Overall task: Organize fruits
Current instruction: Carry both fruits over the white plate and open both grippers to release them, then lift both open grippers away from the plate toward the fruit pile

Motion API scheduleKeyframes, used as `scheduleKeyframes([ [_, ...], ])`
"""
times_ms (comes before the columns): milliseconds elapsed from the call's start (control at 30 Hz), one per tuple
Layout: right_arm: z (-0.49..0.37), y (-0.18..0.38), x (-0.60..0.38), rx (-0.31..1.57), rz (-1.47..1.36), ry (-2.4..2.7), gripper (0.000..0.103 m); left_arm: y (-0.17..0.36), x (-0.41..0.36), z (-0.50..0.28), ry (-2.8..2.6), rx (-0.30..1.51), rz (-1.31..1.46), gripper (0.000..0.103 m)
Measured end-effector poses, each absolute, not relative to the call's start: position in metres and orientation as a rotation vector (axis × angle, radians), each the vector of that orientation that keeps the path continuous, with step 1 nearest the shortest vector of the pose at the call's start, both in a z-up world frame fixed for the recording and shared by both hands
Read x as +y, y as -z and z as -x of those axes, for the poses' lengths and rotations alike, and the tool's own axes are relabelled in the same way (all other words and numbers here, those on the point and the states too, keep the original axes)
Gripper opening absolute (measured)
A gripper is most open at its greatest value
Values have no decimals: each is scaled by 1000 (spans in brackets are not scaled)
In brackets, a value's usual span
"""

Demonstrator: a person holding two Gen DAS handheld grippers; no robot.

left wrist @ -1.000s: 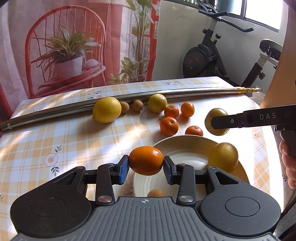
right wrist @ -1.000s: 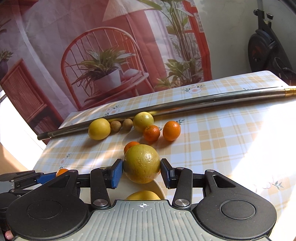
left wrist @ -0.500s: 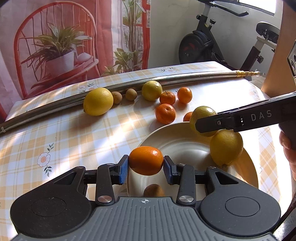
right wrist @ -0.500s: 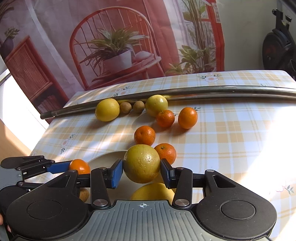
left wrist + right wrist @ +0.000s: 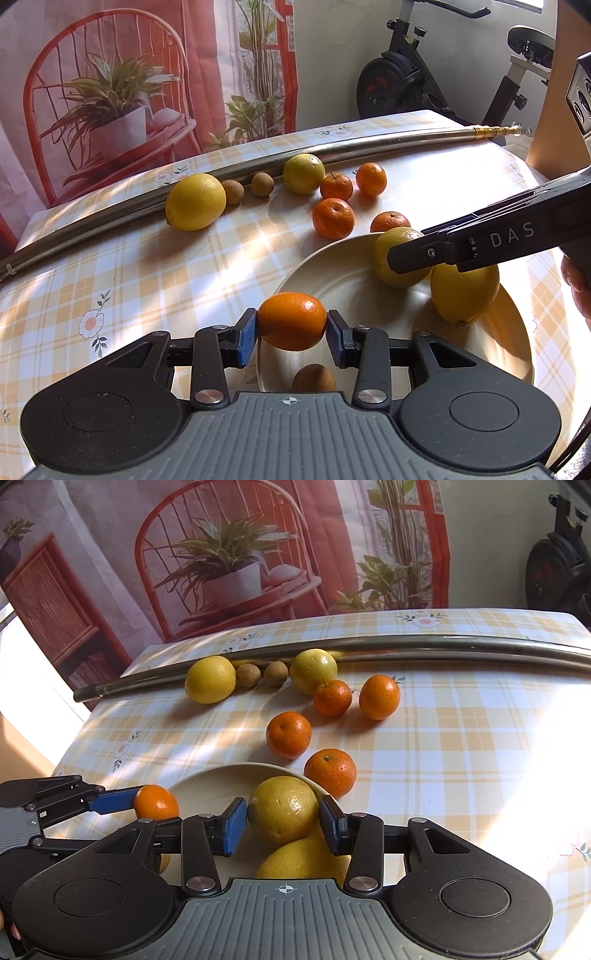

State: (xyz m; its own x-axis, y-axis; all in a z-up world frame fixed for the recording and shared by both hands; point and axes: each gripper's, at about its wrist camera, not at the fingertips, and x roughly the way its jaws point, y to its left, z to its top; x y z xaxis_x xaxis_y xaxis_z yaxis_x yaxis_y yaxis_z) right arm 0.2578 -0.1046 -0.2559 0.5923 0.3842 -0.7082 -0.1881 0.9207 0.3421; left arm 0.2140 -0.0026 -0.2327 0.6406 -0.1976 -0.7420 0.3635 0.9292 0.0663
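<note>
Jaws of the left gripper (image 5: 291,326) clamp an orange (image 5: 291,320) over the near rim of the cream plate (image 5: 354,295); the right gripper (image 5: 283,827) pinches a yellow-green citrus (image 5: 282,808) (just above a lemon (image 5: 463,291)) over the plate's far side, on the checked counter (image 5: 147,266).

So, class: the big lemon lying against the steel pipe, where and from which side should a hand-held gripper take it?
Grip the lemon across its short middle, pads on its near and far flanks, coming from above. Its long axis runs along the pipe, and a small brown fruit touches one end, so the ends are likely crowded.
</note>
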Motion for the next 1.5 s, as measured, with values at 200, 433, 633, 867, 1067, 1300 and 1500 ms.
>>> scheduleKeyframes([
  [200,-255,255,-107,877,-253,-326,40,232,-2,-215,324,819,-211,44],
  [433,-249,251,-115,862,-273,-302,41,233,-2,-214,318,820,-212,45],
  [633,-245,247,-122,837,-293,-277,41,233,1,-213,304,818,-169,46],
  [867,-241,251,-134,837,-317,-252,41,233,2,-211,269,809,-135,53],
  [1067,-238,252,-139,833,-330,-235,41,231,2,-207,255,795,-124,55],
  [1300,-237,251,-139,821,-326,-226,41,225,9,-204,216,772,-102,55],
  [1500,-236,249,-142,801,-325,-206,41,211,30,-198,109,744,-7,58],
])
